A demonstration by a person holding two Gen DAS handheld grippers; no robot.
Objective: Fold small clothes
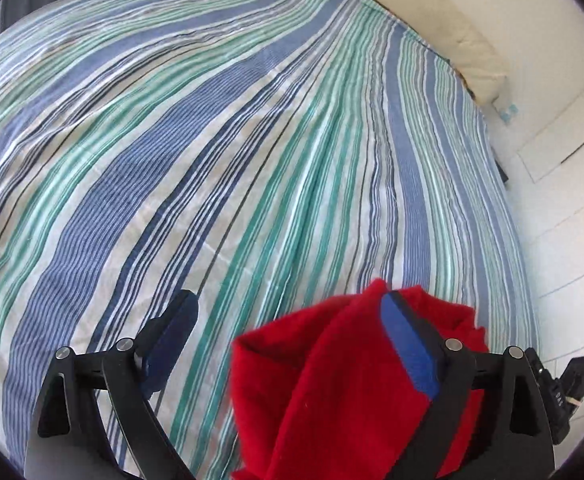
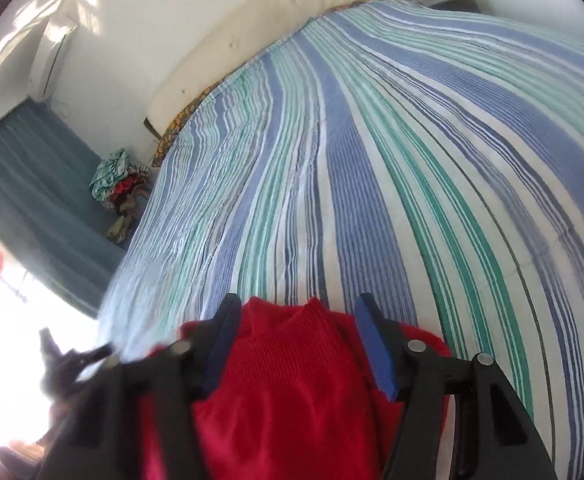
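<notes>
Bedding in blue, green and white stripes (image 1: 251,152) is spread across the bed. A red knitted garment (image 2: 283,380) is seen bunched at the near edge, between both tools. On the left gripper (image 1: 287,312) the jaws are spread, with cloth draped over the right one only; on the right gripper (image 2: 298,316) the jaws are spread around the knit, not pinching it. Unclamped, the garment could slip off and crumple
</notes>
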